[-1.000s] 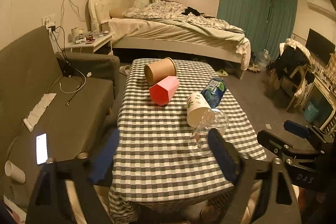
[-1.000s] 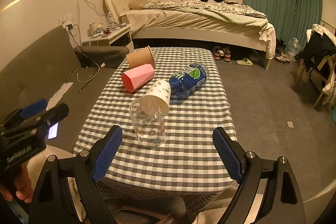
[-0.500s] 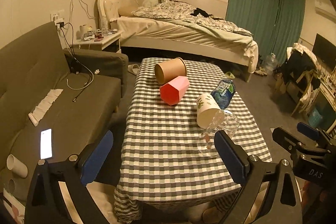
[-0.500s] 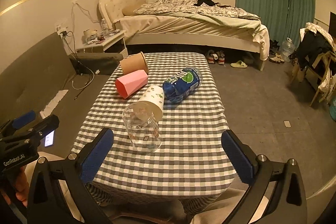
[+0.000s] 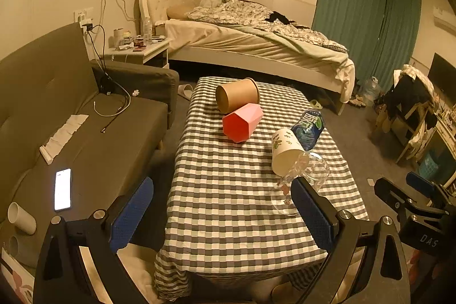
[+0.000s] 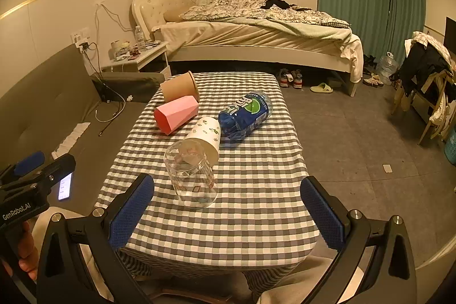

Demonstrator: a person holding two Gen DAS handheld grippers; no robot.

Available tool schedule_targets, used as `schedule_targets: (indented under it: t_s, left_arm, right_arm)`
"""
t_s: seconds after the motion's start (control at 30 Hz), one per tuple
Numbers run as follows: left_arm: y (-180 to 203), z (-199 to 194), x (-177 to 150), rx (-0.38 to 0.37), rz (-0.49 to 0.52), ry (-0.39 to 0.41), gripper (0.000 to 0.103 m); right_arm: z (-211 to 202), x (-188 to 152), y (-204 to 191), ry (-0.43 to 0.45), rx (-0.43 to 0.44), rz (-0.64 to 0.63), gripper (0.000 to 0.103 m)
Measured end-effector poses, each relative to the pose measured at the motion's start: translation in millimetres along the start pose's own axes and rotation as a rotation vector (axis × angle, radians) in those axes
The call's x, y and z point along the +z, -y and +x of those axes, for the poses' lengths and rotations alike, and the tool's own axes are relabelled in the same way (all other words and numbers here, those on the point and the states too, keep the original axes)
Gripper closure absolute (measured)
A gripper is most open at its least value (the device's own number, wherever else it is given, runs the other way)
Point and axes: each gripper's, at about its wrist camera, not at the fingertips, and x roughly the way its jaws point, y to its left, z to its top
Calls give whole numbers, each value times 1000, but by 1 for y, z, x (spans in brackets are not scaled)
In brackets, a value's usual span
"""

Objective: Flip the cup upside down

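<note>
Several cups lie on their sides on the checked table [image 5: 228, 204] [image 6: 256, 212]: a brown paper cup [image 5: 238, 97] [image 6: 179, 87], a pink faceted cup [image 5: 242, 123] [image 6: 176, 117], a white printed paper cup [image 5: 285, 151] [image 6: 205, 134], a clear glass cup [image 5: 306, 178] [image 6: 191, 174] and a blue-labelled cup [image 5: 308, 127] [image 6: 246, 114]. My left gripper [image 5: 222, 214] is open and empty above the table's near edge. My right gripper [image 6: 226, 214] is open and empty, just short of the glass cup.
A grey sofa [image 5: 71, 118] with a lit phone [image 5: 62, 188] and cables stands left of the table. A bed [image 6: 256, 33] lies behind, a bedside table [image 6: 136, 59] at the back left. A chair with clothes [image 6: 427, 76] stands at the right.
Both grippers have drawn back and risen a little from the table, and their jaws have spread wider. The cups have not moved.
</note>
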Motion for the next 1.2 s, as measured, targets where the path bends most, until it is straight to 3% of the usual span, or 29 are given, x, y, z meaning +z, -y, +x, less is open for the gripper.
schedule_targets:
  t_s: [1.2]
  left_arm:
    - [8, -7, 2, 32, 44, 39, 3]
  right_arm:
    - [0, 3, -3, 5, 1, -1, 0]
